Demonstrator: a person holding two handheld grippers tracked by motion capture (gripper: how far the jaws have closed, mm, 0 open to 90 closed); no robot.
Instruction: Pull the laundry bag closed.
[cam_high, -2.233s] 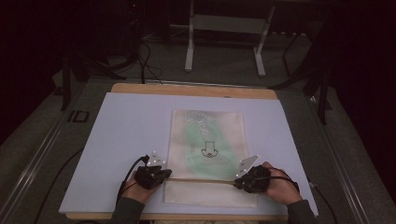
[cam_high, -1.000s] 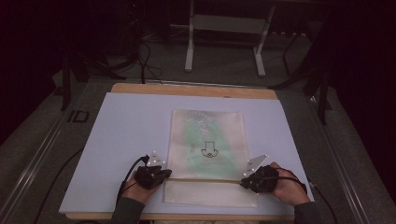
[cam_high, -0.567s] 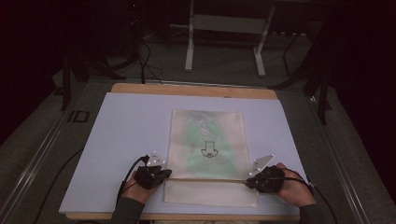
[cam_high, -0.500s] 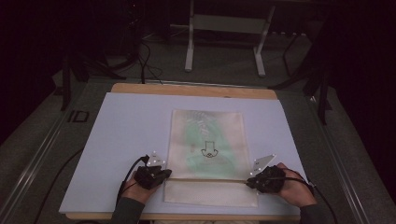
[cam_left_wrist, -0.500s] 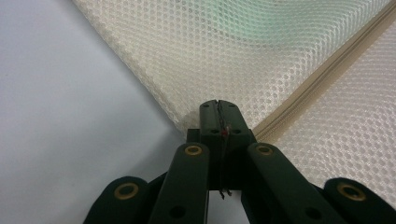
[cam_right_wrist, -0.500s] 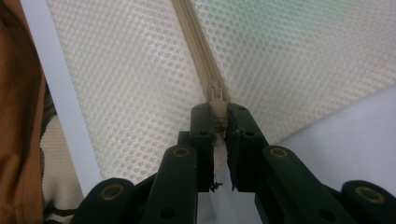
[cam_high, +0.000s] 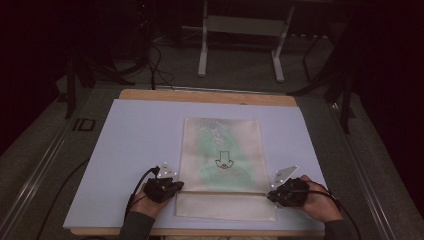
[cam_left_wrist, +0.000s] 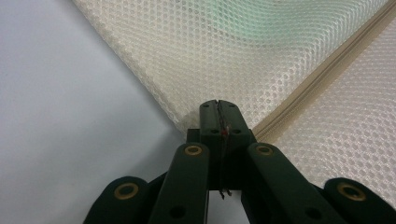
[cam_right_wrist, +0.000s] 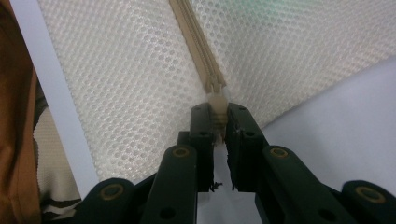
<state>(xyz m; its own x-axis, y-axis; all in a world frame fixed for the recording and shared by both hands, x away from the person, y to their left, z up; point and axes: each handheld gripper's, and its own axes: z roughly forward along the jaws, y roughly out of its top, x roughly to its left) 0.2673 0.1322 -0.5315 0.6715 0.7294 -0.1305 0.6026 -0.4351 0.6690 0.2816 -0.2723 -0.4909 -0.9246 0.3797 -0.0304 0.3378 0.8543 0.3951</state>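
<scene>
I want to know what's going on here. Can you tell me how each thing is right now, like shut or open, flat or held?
Mesh bag: lying flat on the table, something green inside.
Zipper: closed along the stretch in view.
Zipper pull: at the bag's right edge, pinched.
Left gripper: shut on the mesh bag's edge at the zipper's end.
Right gripper: shut on the zipper pull.

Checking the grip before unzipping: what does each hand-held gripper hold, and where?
Left hand-held gripper pinches the mesh bag's edge at the zipper's end; the right grips the zipper pull.
</scene>
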